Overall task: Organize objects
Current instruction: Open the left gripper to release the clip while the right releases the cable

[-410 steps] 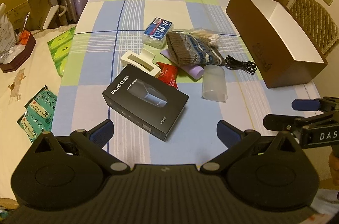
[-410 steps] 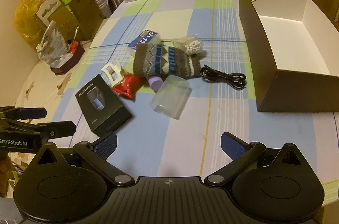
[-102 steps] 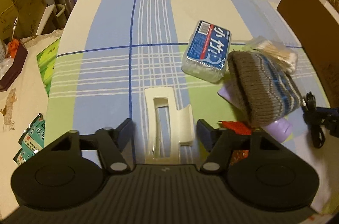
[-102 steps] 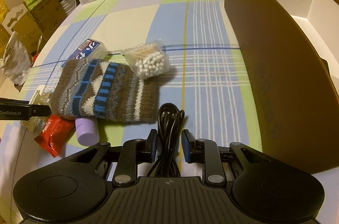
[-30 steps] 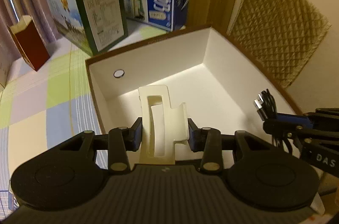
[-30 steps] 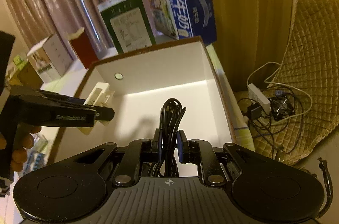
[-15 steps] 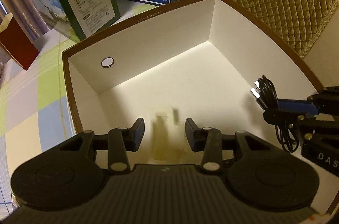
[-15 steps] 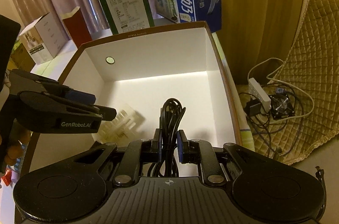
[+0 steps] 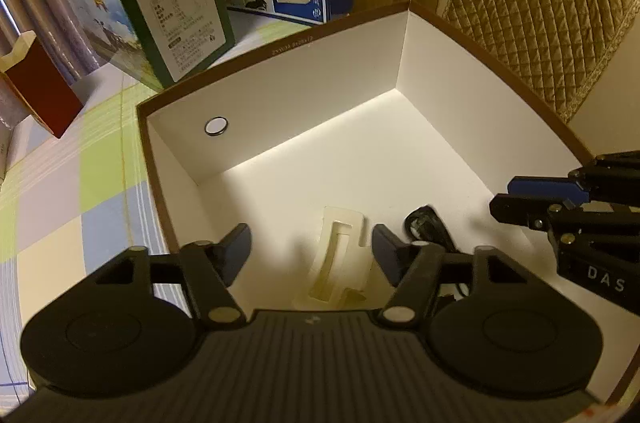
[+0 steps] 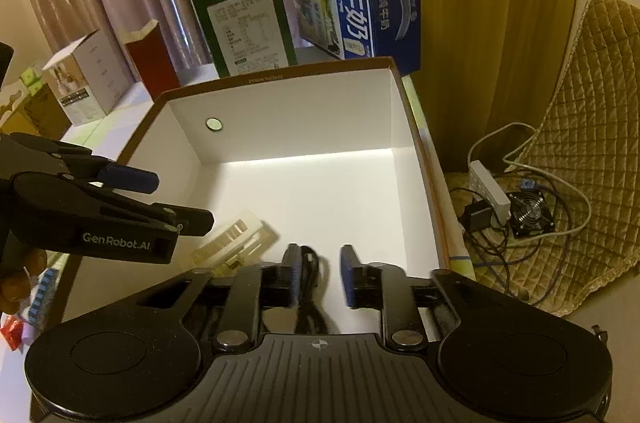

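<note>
Cream clip (image 9: 340,255) lies lengthwise below wide left jaws; cable (image 10: 310,287) is released beneath parted right jaws, both just opened.

The cream plastic holder (image 9: 340,255) with a long slot lies flat on the white floor of the open brown box (image 9: 280,83), at its near end. Just to its right lies the coiled black cable (image 9: 426,227). Both are loose, and no gripper holds them.
</note>
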The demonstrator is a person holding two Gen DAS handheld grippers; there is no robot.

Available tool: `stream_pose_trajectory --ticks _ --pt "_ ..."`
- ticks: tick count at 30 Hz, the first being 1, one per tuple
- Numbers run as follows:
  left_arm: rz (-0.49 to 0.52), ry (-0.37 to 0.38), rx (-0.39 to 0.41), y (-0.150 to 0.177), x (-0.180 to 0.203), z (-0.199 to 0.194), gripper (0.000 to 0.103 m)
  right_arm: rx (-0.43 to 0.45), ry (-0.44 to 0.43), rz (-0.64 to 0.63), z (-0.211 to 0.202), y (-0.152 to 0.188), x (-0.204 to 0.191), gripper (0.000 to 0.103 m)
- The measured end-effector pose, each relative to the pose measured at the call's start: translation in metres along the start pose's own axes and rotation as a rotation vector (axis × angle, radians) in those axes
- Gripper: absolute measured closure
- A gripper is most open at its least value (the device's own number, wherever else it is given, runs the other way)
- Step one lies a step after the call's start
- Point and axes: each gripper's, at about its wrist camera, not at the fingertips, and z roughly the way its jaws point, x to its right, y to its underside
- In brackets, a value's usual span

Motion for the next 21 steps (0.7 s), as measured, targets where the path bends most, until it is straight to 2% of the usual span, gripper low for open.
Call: stream_pose_trajectory --ticks 2,5,8,14,21 --pt "-0.003 0.01 0.011 0.002 0.0 -0.006 0.036 0.008 -0.005 -0.001 -0.006 0.002 -0.002 0.062" --pt "-0.001 0.016 0.03 0.005 0.0 -0.017 0.03 0.017 -0.011 -0.003 -0.015 0.005 -0.006 0.055" --pt "-0.004 0.027 0.044 0.008 0.0 -0.027 0.029 0.02 -0.02 0.01 -0.023 0.008 -0.007 0.049" --pt "-0.03 0.038 0.071 0.019 0.001 -0.051 0.024 0.042 -0.025 0.018 -0.043 0.014 -0.013 0.027" --pt "-0.074 0.037 0.1 0.035 0.002 -0.081 0.019 0.057 -0.038 0.018 -0.065 0.023 -0.021 0.014"
